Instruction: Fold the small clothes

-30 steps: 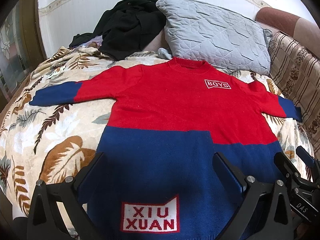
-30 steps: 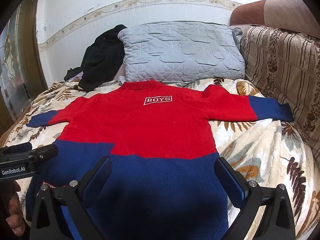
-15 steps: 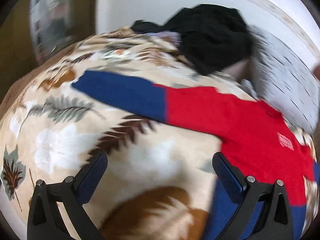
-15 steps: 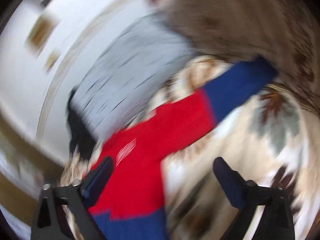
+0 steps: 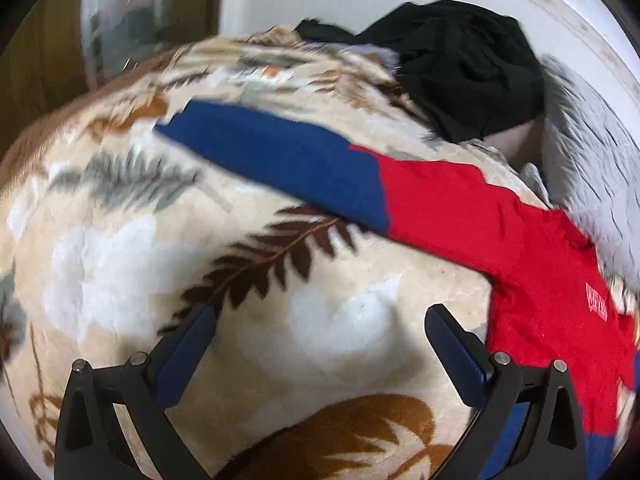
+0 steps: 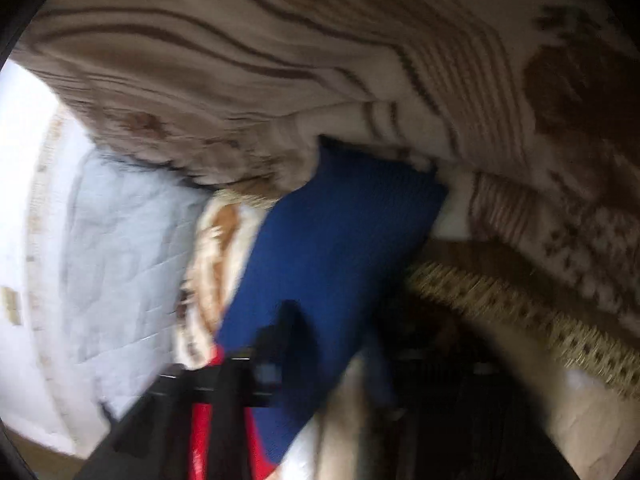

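Both grippers had swung outward from the hem toward the sleeves. On the left, the left gripper (image 5: 320, 344) hung spread over the leaf-print blanket (image 5: 120, 280), short of the sweater's (image 5: 500, 240) blue cuff (image 5: 272, 156). On the right, the right gripper (image 6: 320, 344) was blurred, grip unreadable, close against the other cuff (image 6: 332, 240); sleeve folds seemed next.

- One red-and-blue sweater (image 5: 460, 216) lay there.
- One leaf-print blanket (image 5: 120, 264) was under it.
- One black garment heap (image 5: 460, 60) sat at one o'clock.
- One grey quilted pillow (image 5: 592, 168) lay at three o'clock.
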A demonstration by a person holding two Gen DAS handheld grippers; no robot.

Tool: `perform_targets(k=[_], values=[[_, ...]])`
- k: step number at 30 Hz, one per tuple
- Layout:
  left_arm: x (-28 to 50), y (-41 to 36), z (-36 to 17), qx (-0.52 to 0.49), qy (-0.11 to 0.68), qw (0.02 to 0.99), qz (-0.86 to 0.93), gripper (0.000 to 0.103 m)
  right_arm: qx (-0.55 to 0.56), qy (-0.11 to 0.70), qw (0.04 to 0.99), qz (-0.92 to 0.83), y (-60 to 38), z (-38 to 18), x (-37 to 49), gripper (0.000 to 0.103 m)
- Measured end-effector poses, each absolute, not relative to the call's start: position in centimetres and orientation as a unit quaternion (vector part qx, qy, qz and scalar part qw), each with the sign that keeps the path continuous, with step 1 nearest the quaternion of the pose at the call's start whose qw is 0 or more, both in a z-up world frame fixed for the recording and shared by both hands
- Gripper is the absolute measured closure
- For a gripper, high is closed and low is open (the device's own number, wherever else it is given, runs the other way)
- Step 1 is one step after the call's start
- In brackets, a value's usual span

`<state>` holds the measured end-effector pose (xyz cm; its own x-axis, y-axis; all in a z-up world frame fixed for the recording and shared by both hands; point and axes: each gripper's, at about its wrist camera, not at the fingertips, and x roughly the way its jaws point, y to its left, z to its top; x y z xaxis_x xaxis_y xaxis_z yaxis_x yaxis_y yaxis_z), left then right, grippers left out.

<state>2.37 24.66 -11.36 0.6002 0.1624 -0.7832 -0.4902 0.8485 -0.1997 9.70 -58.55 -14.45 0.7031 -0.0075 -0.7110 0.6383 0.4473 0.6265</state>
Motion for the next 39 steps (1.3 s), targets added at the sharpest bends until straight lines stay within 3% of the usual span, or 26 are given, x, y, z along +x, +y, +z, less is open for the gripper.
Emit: perform_targets(k=[2, 7, 11, 15, 17, 18, 19, 23, 31, 37, 39], values=[[2.0, 25.9, -11.8, -0.236, 0.406, 0.86, 0.2, 0.0, 0.405, 0.335, 0.817, -0.237, -57.2, -11.7, 10.6, 0.093], [1.5, 26.4, -11.3, -0.249, 0.398, 0.857, 0.213, 0.0, 0.236, 0.29, 0.907, -0.195, -48.8, -1.7, 12.9, 0.095], [1.0, 27.1, -11.1, -0.273, 0.391, 0.854, 0.21, 0.0, 0.171, 0.235, 0.954, -0.072, -36.7, 6.1, 14.1, 0.095], [0.5, 27.9, -11.1, -0.292, 0.388, 0.849, 0.21, 0.0, 0.138, 0.243, 0.957, 0.079, -23.0, 6.8, 14.7, 0.093], [0.4, 27.9, -11.1, -0.291, 0.389, 0.849, 0.208, 0.0, 0.133, 0.282, 0.94, 0.142, -17.9, 3.2, 15.4, 0.066], [0.5, 27.8, -11.0, -0.29, 0.39, 0.85, 0.206, 0.0, 0.129, 0.301, 0.932, 0.154, -16.6, 1.6, 15.2, 0.012], [0.5, 27.7, -11.0, -0.287, 0.39, 0.851, 0.204, 0.0, 0.124, 0.335, 0.919, 0.167, -14.9, -1.3, 15.5, 0.0], [0.5, 27.0, -10.3, -0.273, 0.381, 0.862, 0.195, 0.0, 0.174, 0.398, 0.884, 0.173, -15.0, -7.9, 13.8, 0.001], [3.1, 20.2, -5.6, -0.24, 0.356, 0.903, 0.023, 0.0, 0.179, 0.346, 0.908, 0.153, -21.6, -9.9, 6.4, 0.001], [11.9, 11.8, -4.0, -0.256, 0.421, 0.859, -0.138, 0.001, 0.24, 0.37, 0.881, 0.168, -22.3, -13.8, 6.2, 0.001], [15.0, 9.5, -4.8, -0.243, 0.448, 0.848, -0.144, 0.01, 0.25, 0.367, 0.879, 0.174, -22.8, -14.0, 6.2, 0.001]])
